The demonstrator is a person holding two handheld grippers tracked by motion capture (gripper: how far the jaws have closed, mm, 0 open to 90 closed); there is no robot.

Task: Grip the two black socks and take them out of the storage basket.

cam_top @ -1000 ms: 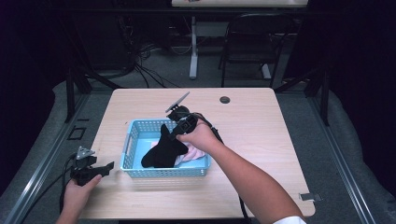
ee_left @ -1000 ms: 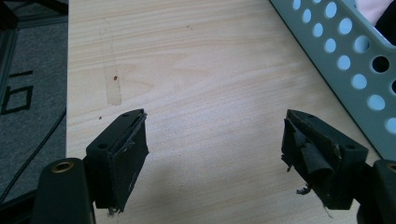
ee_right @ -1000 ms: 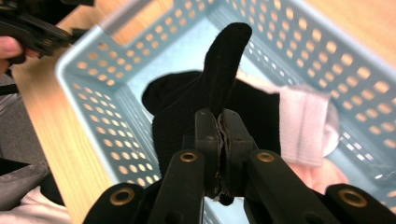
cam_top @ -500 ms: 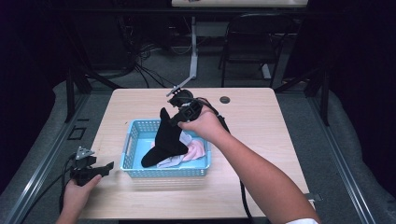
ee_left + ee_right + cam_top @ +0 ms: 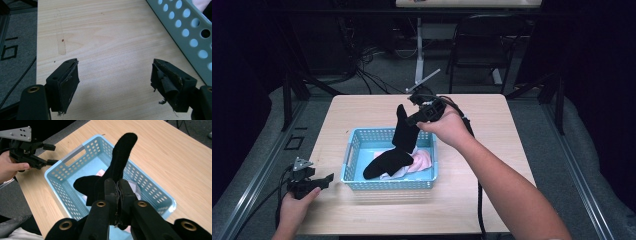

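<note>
A black sock (image 5: 397, 140) hangs from my right gripper (image 5: 410, 120), which is shut on it above the far side of a light blue basket (image 5: 354, 145). The sock's lower end still rests in the basket on pink and white cloth (image 5: 421, 161). Looking along the right gripper (image 5: 118, 185), the sock (image 5: 120, 157) stands up between the closed jaws over the basket (image 5: 62, 180). My left gripper (image 5: 330, 177) is open, held low over the table's near left corner, just left of the basket. Its own view shows the left gripper (image 5: 115, 77) with bare tabletop between the jaws and the basket wall (image 5: 185, 32) at right.
The wooden table (image 5: 492, 130) has bare surface right of and behind the basket. A small dark round object (image 5: 449, 103) lies near the far edge. A black chair (image 5: 477, 45) and cables stand on the floor beyond the table.
My right gripper has risen and moved toward the far side, drawing the black sock up out of the basket. The left gripper has stayed put.
</note>
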